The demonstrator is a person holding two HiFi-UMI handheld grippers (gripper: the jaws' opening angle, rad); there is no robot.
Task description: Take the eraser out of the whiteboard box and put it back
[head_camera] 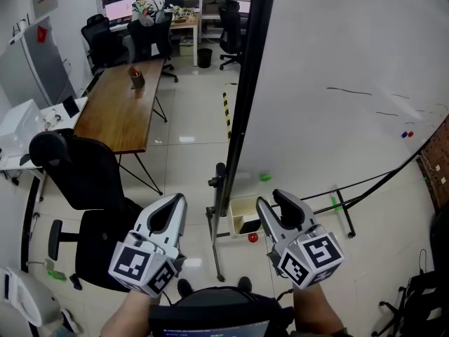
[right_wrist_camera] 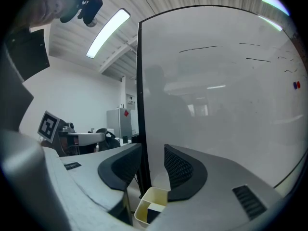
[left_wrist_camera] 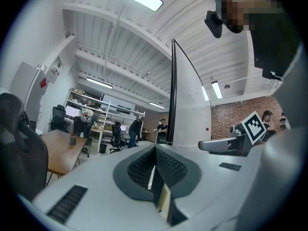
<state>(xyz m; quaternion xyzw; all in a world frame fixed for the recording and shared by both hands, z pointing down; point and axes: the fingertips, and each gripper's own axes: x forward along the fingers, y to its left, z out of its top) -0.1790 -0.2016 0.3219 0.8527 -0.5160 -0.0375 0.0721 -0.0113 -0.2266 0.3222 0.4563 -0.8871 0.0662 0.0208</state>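
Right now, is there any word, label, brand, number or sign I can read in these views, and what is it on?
No text reads clearly in any view.
Left cube and right cube: black-and-white square patterns, no letters.
Whiteboard: thin pen strokes, no words.
Red tag on the grey cabinet: too small to read.

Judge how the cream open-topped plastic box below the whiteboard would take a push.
The cream plastic box looks thin-walled, so probably light and easily slid. The dark eraser sits in one compartment, so weight may be lopsided. Whether it's fastened is unclear.
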